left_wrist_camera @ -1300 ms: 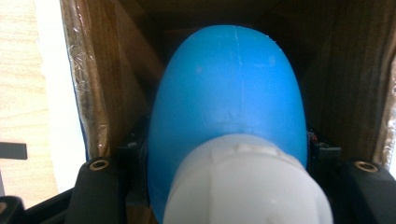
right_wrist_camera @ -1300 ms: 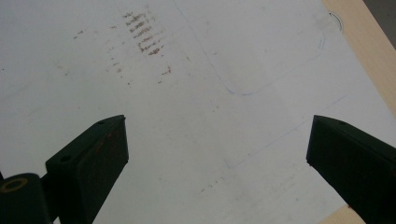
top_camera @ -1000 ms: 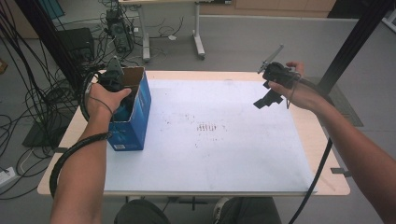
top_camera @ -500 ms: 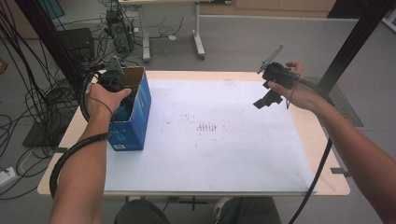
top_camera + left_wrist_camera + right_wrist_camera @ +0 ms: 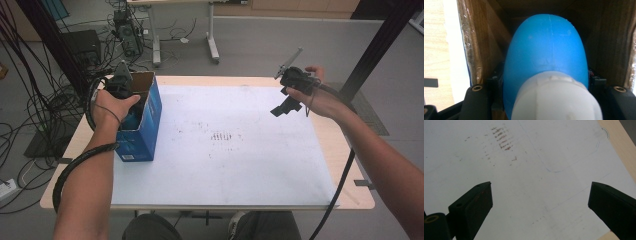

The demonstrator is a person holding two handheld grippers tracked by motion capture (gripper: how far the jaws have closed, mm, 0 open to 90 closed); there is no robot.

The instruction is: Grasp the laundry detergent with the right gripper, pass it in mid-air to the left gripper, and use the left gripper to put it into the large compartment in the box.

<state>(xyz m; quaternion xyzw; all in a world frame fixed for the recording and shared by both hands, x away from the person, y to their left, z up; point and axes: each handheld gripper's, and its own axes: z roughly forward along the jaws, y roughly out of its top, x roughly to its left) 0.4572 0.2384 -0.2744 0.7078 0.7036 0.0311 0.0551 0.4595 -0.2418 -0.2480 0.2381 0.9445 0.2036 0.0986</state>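
Note:
An open blue cardboard box (image 5: 145, 122) stands at the left of the white sheet (image 5: 240, 165). My left gripper (image 5: 125, 90) reaches down into it from above. In the left gripper view the jaws clamp a blue rounded bottle (image 5: 546, 47) with a white cap (image 5: 556, 100), set between the box's brown inner walls (image 5: 484, 42). My right gripper (image 5: 285, 106) is held in the air over the sheet's far right part. Its jaws stand wide apart with nothing between them, and bare sheet (image 5: 540, 195) lies below.
The white sheet covers most of the wooden table (image 5: 352, 150) and has faint reddish marks (image 5: 222, 136) at its middle. Black cables (image 5: 75, 165) trail from both grippers. Desks, cables and equipment (image 5: 125, 35) stand on the floor beyond the table.

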